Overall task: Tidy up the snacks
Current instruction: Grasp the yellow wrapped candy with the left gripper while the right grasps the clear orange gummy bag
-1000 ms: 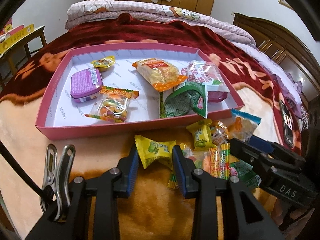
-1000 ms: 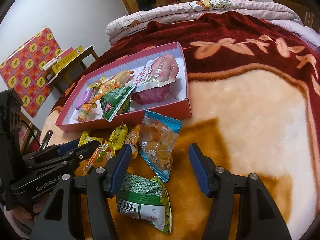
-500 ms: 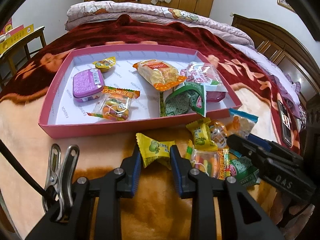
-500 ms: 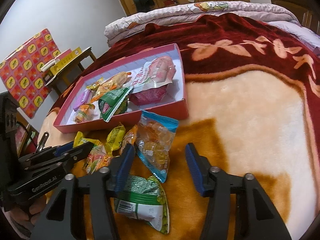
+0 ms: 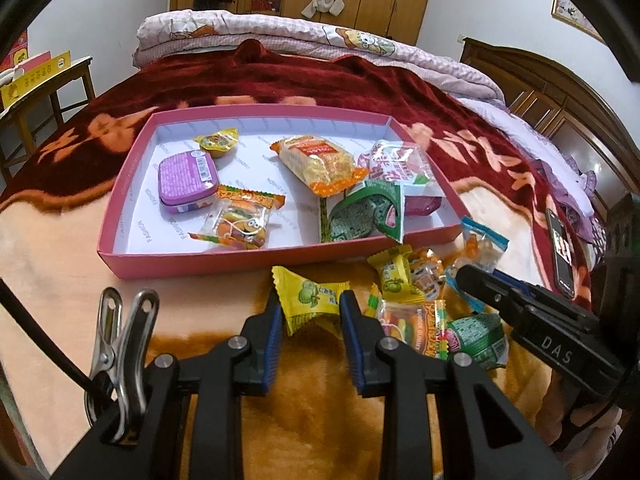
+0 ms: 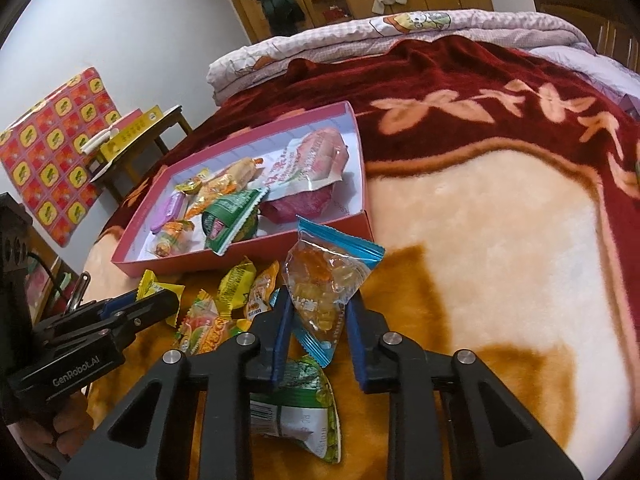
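Snacks: loose pile on the bed, just near of the pink box (image 5: 256, 258).
Left tool (image 5: 310, 320): pinching the yellow candy (image 5: 310, 300).
Right tool (image 6: 320, 312): jaws closing on the gummy bag (image 6: 326, 276), pads pressing it.
Bag axis: runs near-to-far, along the tool.
Box: far-left of the right tool, straight beyond the left.

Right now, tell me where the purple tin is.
In the left wrist view the purple tin lies inside the pink tray, in its left half, between the small yellow jelly cup and the orange gummy packet.
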Motion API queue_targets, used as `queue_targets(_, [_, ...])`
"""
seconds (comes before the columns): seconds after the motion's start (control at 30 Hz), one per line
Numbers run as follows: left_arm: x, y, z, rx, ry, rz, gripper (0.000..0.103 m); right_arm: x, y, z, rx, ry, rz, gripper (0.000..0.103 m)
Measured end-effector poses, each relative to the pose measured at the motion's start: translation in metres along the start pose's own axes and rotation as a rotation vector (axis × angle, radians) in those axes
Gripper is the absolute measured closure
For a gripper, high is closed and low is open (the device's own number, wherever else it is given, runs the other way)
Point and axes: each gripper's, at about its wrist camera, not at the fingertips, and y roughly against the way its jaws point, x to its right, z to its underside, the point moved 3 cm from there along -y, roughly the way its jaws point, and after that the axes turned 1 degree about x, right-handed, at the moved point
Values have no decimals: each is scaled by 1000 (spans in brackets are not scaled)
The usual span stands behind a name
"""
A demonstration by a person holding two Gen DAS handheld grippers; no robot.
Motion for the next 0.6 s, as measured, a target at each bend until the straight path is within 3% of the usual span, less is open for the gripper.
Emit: queue_targets(0.6, [-4, 25, -6, 52, 14, 18, 74, -25, 23, -5, 63, 48, -32, 77])
